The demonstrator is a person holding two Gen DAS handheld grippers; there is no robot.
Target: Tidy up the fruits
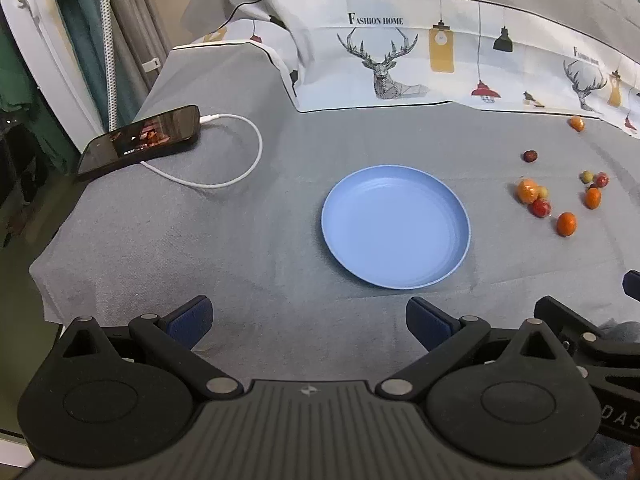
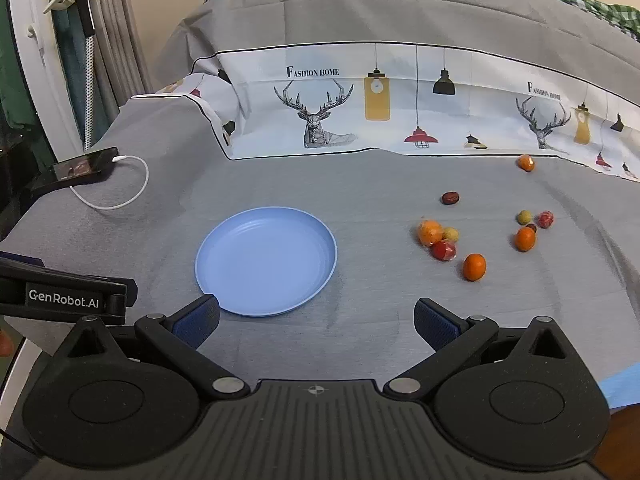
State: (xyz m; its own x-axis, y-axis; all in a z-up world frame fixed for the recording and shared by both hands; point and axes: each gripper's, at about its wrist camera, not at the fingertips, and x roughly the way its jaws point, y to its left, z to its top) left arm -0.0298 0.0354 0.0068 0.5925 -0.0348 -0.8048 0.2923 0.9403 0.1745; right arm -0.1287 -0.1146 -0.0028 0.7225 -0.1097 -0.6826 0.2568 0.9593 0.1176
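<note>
Both your hand-held grippers, left point(image 1: 308, 320) and right point(image 2: 316, 320), gape empty; pinch that small, smooth, roll-prone orange fruit point(image 2: 474, 267) gently across its middle.

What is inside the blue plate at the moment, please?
Nothing: the blue plate shows only its bare ridged surface. All the fruits lie on the grey cloth to its right. What is under the plate is hidden.

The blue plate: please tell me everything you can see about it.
The blue plate is round, light blue and looks like matte plastic, with a raised rim and faint rings inside. It holds nothing. It lies flat on the grey cloth, left of the scattered fruits, touching none. In the right wrist view the right gripper's left finger overlaps its near edge; contact is unclear.
</note>
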